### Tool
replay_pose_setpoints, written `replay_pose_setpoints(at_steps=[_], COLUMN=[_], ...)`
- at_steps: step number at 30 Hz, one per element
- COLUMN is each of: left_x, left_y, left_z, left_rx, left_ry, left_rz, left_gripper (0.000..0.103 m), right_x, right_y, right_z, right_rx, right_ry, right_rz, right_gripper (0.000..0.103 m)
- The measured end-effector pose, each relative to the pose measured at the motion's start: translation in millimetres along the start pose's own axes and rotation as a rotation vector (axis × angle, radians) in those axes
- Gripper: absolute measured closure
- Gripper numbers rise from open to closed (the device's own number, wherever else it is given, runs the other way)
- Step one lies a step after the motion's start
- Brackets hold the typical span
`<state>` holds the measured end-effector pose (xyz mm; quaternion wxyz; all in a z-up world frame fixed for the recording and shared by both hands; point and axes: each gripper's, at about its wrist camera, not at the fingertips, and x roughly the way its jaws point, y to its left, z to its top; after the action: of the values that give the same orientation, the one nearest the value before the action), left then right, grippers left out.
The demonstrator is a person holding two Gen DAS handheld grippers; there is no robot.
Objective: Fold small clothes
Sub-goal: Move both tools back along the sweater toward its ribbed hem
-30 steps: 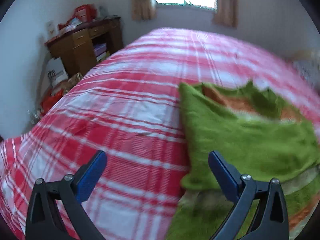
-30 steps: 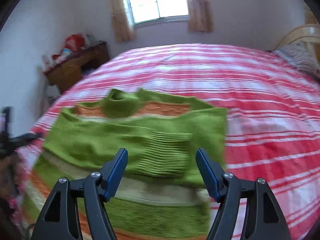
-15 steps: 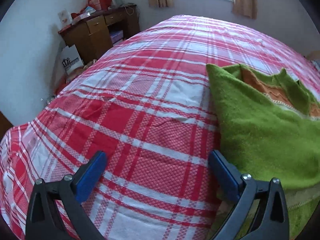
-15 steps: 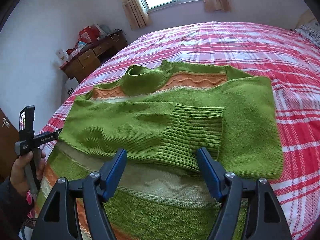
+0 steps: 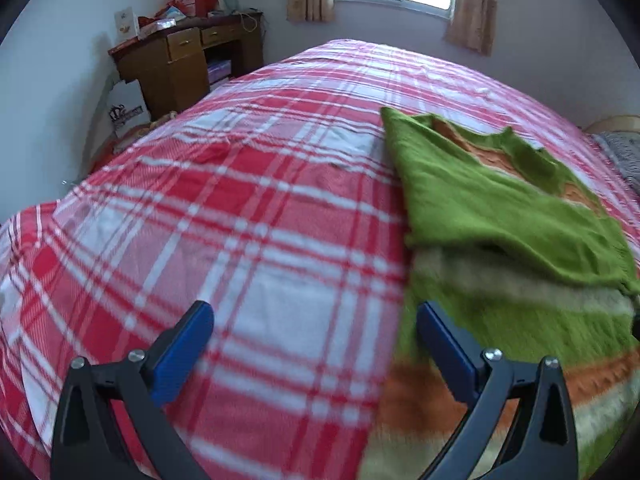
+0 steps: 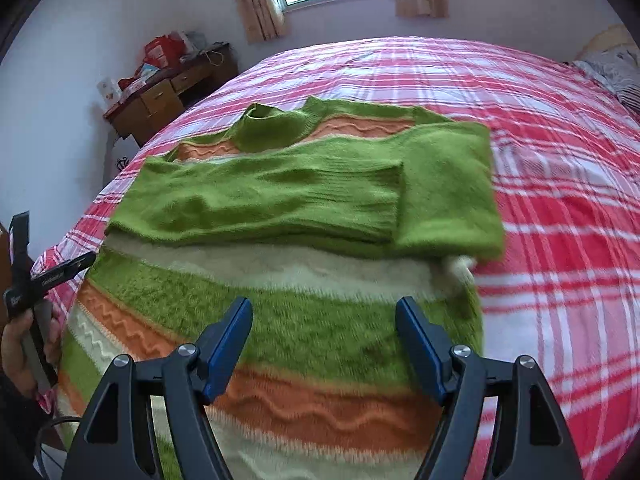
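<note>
Green sweater (image 6: 304, 200) hem cut off below frame.

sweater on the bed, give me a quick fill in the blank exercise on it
1. The sweater lies on a red and white ____ bedsheet.
2. Both sleeves are folded ____ the chest.
3. The right gripper hangs over the sweater with its jaws ____.
4. The left gripper holds ____.

Missing: plaid; across; open; nothing
</note>
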<state>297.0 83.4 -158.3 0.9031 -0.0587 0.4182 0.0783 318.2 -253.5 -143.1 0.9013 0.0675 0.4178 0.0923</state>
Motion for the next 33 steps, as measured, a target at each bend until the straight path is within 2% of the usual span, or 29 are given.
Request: replay_pose_setpoints(at_steps=[9,33], left_x=[-24,-66], left_y=[-4,-7], left_z=[-36,-84], left_rx=[0.071,0.145], left_ry=[-0.02,-0.015], left_rz=[-0.019,-0.088], left_gripper=[0.0,0.0], right_x=[-33,-76], right_y=[-3,24], right_z=[-39,-110], right_rx=[0.013,-0.072], right_ry=[-0.015,-0.026], right_rz=[-0.007,-0.056], right_gripper=[0.028,0.024])
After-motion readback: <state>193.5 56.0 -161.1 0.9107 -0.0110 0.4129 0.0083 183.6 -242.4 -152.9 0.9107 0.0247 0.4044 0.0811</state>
